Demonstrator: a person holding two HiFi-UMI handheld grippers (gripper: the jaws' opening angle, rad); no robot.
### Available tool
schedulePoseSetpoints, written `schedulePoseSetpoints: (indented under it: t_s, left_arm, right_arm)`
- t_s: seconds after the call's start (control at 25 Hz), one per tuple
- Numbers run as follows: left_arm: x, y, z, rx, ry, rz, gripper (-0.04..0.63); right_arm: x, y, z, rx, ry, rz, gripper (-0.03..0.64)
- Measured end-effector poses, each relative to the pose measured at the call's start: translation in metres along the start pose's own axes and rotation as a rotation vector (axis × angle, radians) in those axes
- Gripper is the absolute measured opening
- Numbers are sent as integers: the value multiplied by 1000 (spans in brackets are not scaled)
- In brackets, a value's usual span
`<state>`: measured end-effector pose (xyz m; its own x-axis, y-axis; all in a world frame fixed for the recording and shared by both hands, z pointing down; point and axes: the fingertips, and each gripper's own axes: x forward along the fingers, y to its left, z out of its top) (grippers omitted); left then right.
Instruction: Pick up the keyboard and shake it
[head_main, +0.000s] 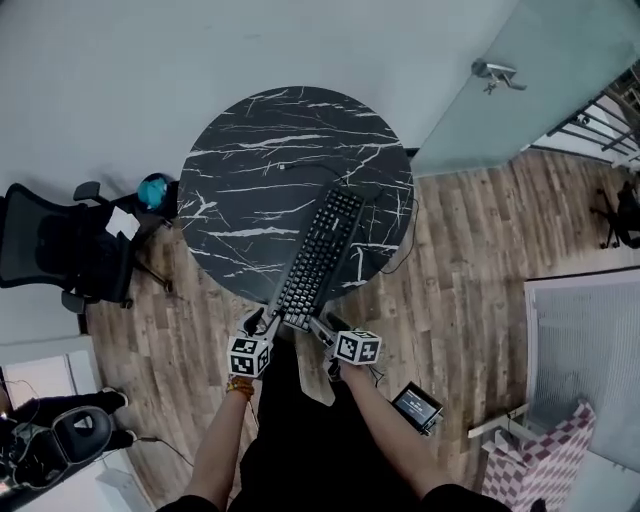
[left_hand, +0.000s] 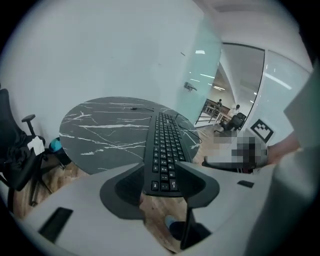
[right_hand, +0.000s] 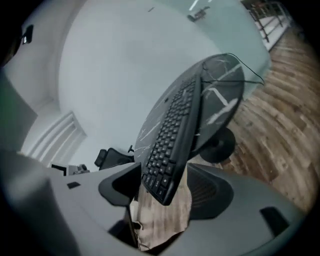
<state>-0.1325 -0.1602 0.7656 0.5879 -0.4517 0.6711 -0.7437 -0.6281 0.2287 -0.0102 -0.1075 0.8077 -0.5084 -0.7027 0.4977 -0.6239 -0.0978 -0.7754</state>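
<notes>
My left tongs (head_main: 265, 322) and right tongs (head_main: 325, 325) stand open astride the keyboard's (head_main: 320, 258) near end, which overhangs the desk (head_main: 240, 170), probably giving me room to grip underneath.

Head view looks steeply down; gripper views closely share the keyboard (head_main: 320, 255).

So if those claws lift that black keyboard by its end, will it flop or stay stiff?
Probably stiff: the keyboard looks like one straight hard slab, already jutting past the table edge without sagging. Gripped at one end only, its long body would likely lever downward. Its cable trailing over the table may tug back.
</notes>
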Motion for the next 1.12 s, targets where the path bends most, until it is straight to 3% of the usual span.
schedulePoseSetpoints:
  t_s: [0.12, 0.28, 0.4, 0.52, 0.76, 0.84, 1.12]
  left_arm:
    - [13, -1, 3, -1, 12, -5, 196]
    - [24, -10, 4, 27, 28, -17, 196]
    - [24, -18, 10, 40, 7, -20, 196]
    - [19, -23, 12, 51, 2, -36, 196]
    - [11, -17, 5, 34, 8, -20, 196]
    - [10, -14, 3, 16, 4, -10, 196]
    - [7, -14, 8, 5, -16, -1, 196]
  right_arm:
    - [7, -22, -8, 136, -45, 11, 268]
    - [28, -18, -21, 209, -63, 116, 272]
    - [40, -10, -17, 242, -80, 170, 273]
    - [51, -12, -12, 269, -99, 165, 273]
    - [69, -2, -19, 277, -28, 172, 270]
    - [71, 3, -20, 309, -13, 184, 191]
    - [62, 1, -14, 338, -16, 203, 158]
